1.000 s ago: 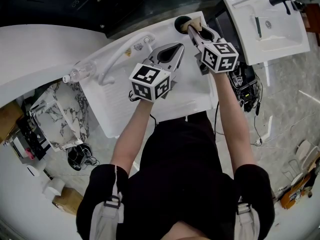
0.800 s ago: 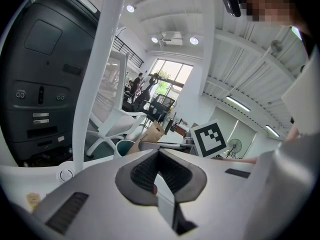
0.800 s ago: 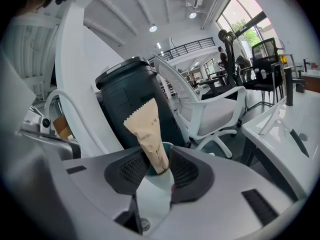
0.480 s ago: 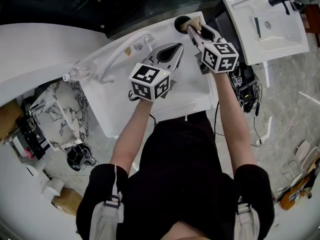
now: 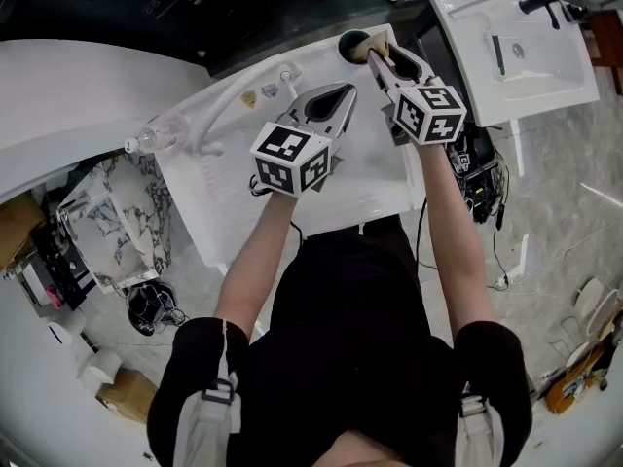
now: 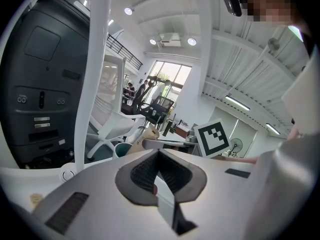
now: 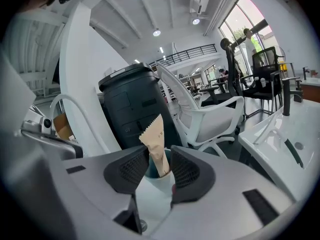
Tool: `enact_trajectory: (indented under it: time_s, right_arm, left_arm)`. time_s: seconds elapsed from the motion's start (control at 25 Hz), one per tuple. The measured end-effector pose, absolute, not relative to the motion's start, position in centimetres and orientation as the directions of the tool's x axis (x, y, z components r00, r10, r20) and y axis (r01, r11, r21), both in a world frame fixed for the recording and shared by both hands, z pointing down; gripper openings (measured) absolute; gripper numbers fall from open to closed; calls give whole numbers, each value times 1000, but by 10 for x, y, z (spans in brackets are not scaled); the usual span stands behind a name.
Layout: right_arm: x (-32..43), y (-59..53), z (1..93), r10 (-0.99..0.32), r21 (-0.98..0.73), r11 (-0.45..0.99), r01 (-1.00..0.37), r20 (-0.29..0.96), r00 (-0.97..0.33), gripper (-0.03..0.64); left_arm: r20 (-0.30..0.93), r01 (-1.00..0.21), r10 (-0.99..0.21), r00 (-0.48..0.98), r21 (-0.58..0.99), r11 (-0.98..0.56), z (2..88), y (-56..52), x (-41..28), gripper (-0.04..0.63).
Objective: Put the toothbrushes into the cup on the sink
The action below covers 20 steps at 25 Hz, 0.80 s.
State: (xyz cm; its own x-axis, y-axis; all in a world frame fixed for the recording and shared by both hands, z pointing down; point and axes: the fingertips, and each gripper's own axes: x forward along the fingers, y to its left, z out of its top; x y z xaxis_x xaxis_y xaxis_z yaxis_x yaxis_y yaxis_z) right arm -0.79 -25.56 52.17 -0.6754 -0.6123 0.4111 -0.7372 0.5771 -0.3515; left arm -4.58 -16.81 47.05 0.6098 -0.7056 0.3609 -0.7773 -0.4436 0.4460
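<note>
A dark teal cup [image 5: 350, 41] stands at the far corner of the white sink [image 5: 380, 178]. A toothbrush in a tan paper wrapper [image 7: 156, 143] stands upright in the cup [image 7: 156, 178]. My right gripper [image 7: 159, 153] is just in front of the cup; its jaws have just been opening and now stand apart on either side of the wrapper, not pressing it. In the head view the right gripper [image 5: 384, 56] reaches to the cup's rim. My left gripper [image 5: 338, 93] hovers over the basin, shut, with nothing in it.
A white faucet [image 5: 226, 113] arches over the sink's left side, with a clear plastic bottle [image 5: 154, 137] beside it. A second white basin [image 5: 531, 61] lies at the upper right. A black bin [image 7: 135, 109] and white chair [image 7: 212, 119] stand behind the cup.
My right gripper's jaws have spread apart around the wrapped toothbrush, which stays standing in the cup. The left gripper has kept still.
</note>
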Motion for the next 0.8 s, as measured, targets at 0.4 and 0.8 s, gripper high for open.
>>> enact_trajectory:
  time_s: [0.4,0.8]
  right_arm:
    - [-1,-244,508,-613,-336,595,-730,397,-683,149]
    - [18,-217,492,-599,-311,633,-708,383,-704,150]
  left_arm:
    - [346,-790,-725,595,421,-447,456,-152,-42,9]
    - [345,-804,-741,577,398,-441,445,-128,-26,9]
